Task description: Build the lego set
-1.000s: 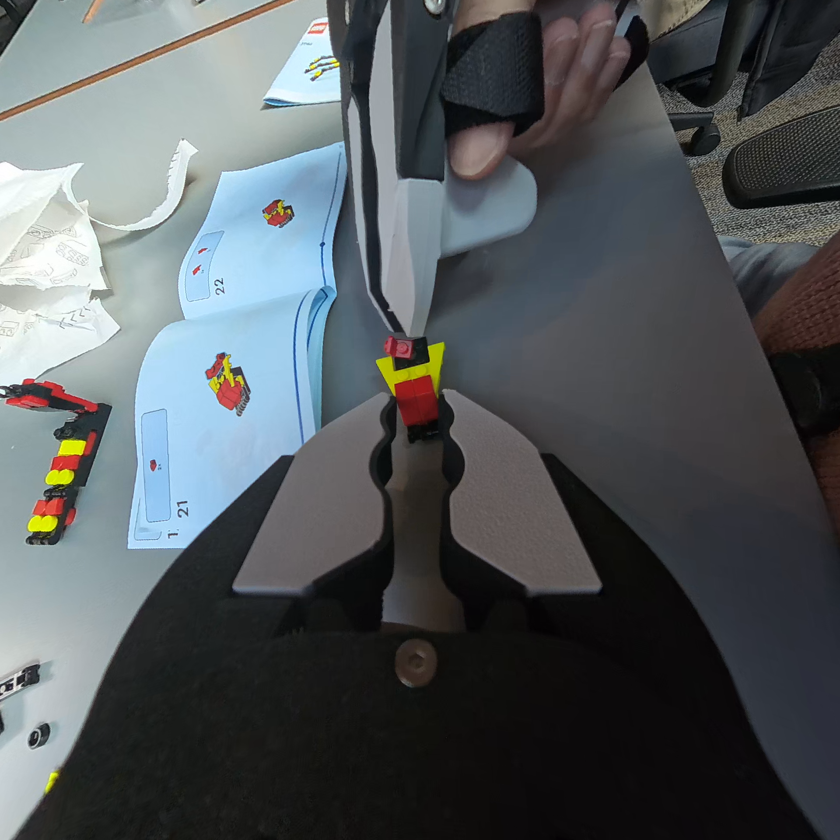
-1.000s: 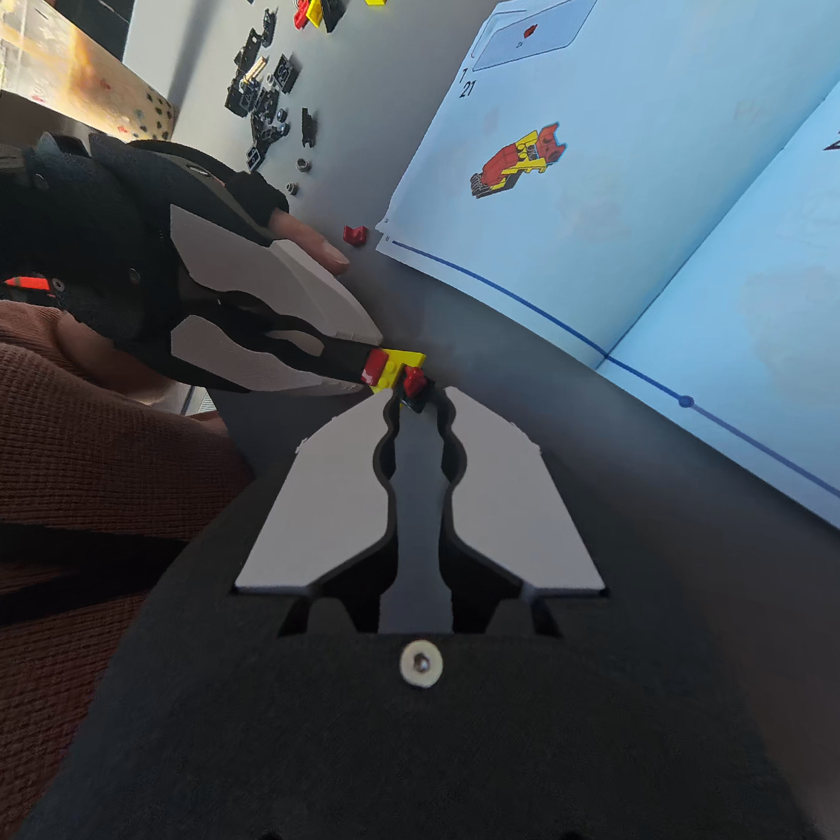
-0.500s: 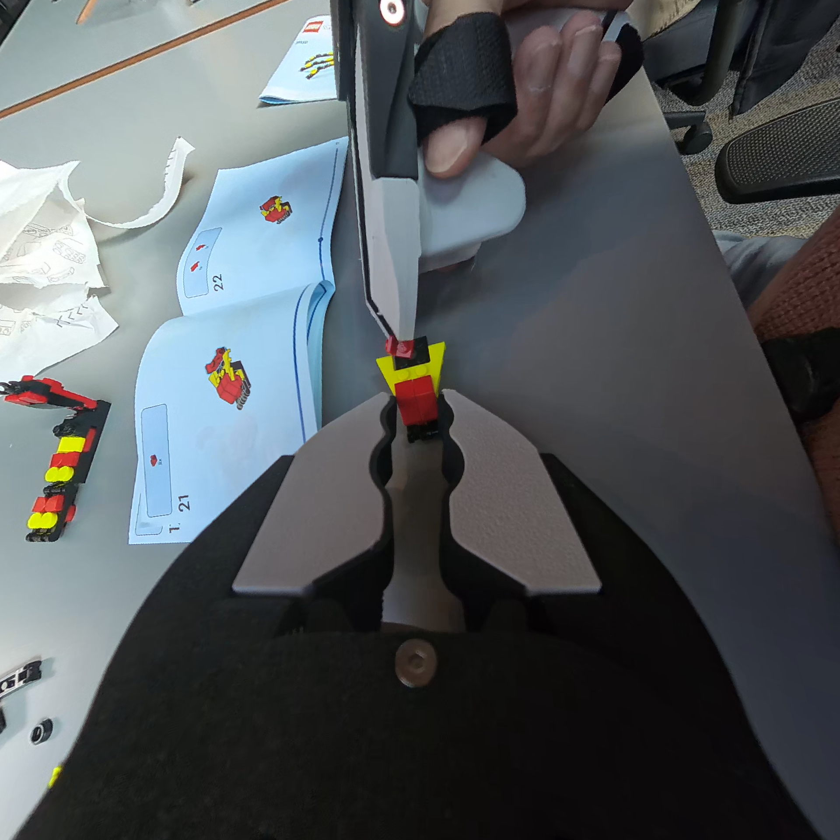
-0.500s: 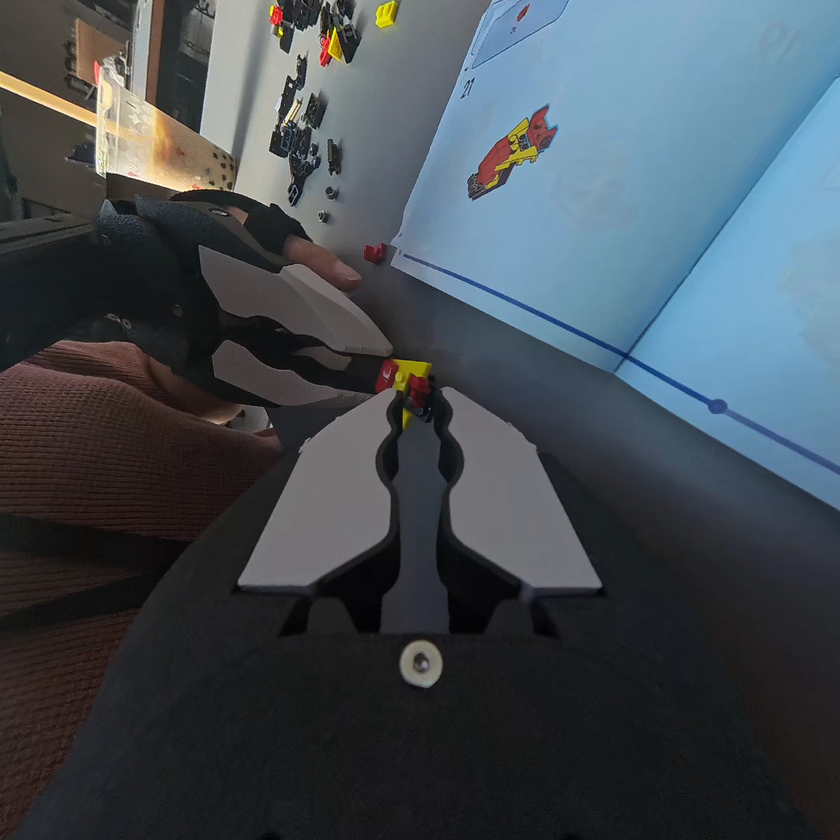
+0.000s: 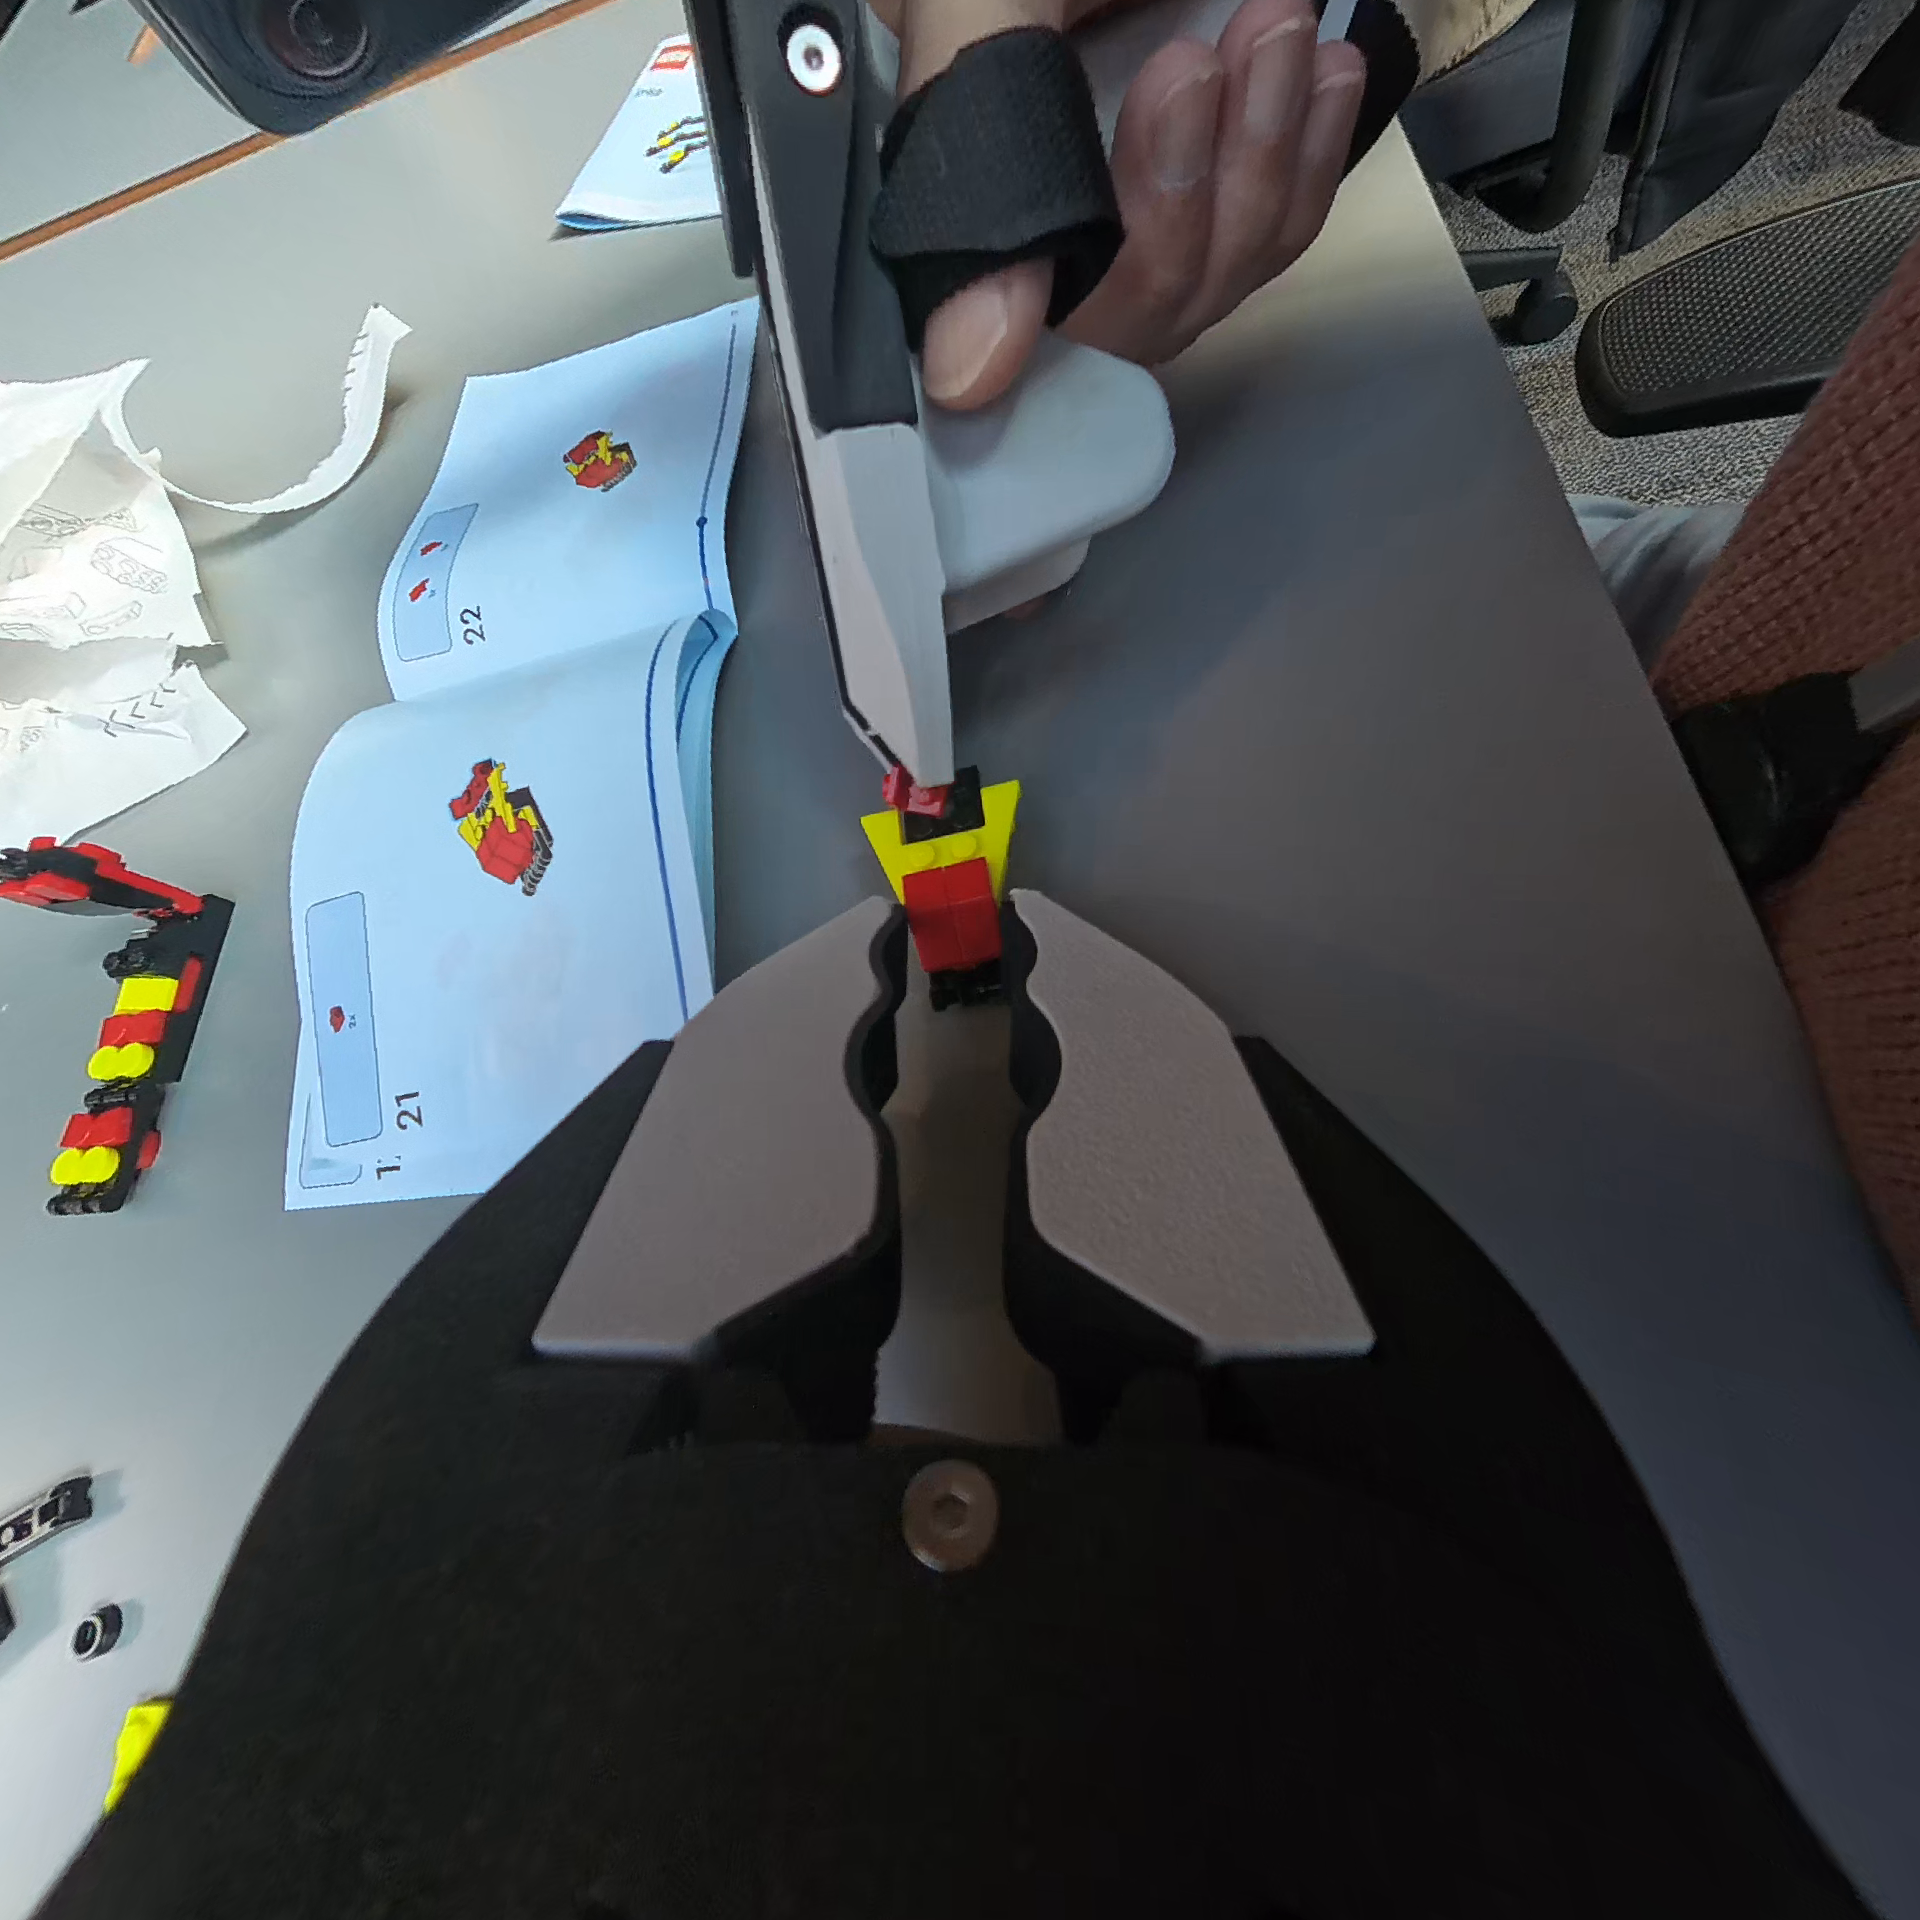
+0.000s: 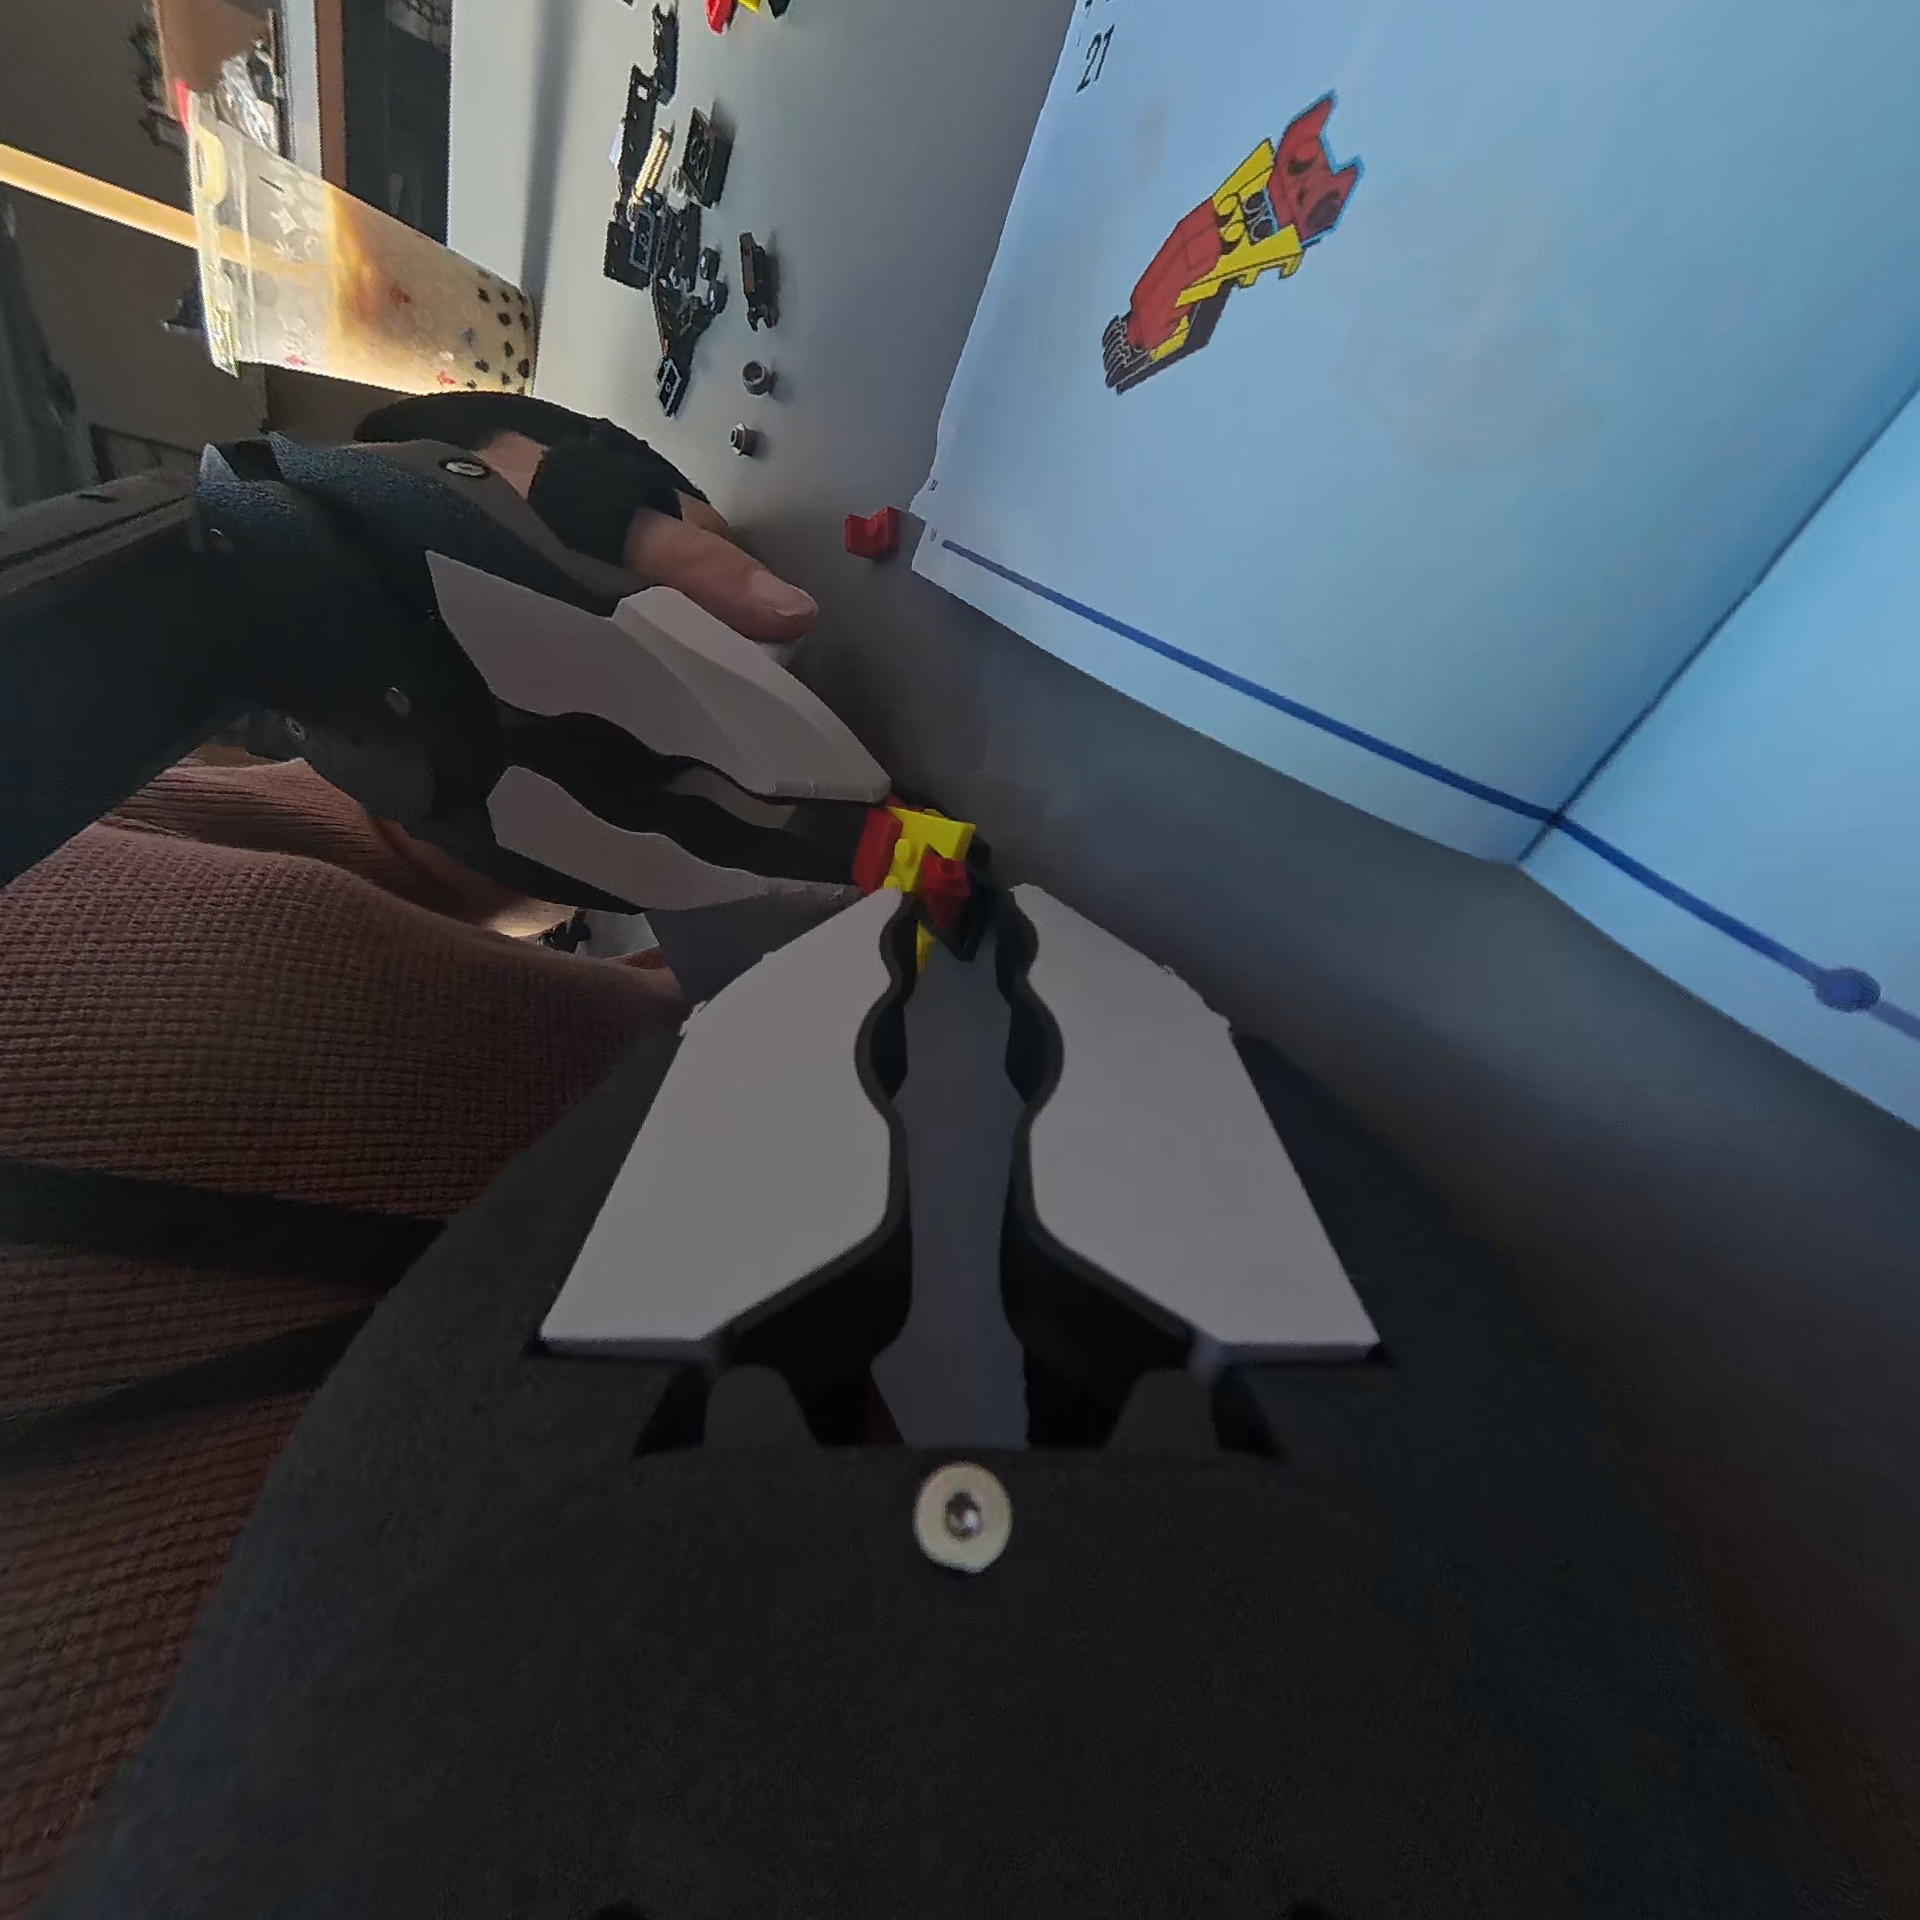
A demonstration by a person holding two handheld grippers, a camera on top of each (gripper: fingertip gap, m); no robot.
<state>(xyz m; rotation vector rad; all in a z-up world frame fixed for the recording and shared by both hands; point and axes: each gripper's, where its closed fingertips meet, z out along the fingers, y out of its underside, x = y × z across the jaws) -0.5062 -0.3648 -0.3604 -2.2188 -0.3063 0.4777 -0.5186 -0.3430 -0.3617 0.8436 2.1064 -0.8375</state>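
Your left gripper [image 5: 956, 914] is clamped on the rear red-and-black end of the small sub-assembly [image 5: 951, 883], holding it just above the grey table [image 5: 1299, 831] beside the open instruction booklet [image 5: 499, 935]. Your right gripper [image 6: 956, 904] is pinched on a small red piece [image 5: 914, 795] and has it against the far black corner of the build, next to the yellow wedge plates. Risks, as I read it: the red piece sits on the left corner, so if the studs aren't lined up when you press, it'll cock sideways or pop out of the tips. The left grip only has the narrow tail, so a hard push could lever the build out of the jaws or split it at the yellow layer. A spare red piece [image 6: 871, 532] lies at the booklet's edge, easy to knock. Writing: the booklet has printed step numbers and part callouts, a second leaflet [image 5: 649, 156] carries a red logo, and the torn paper bag [image 5: 94, 582] has line drawings; I won't quote any of it.
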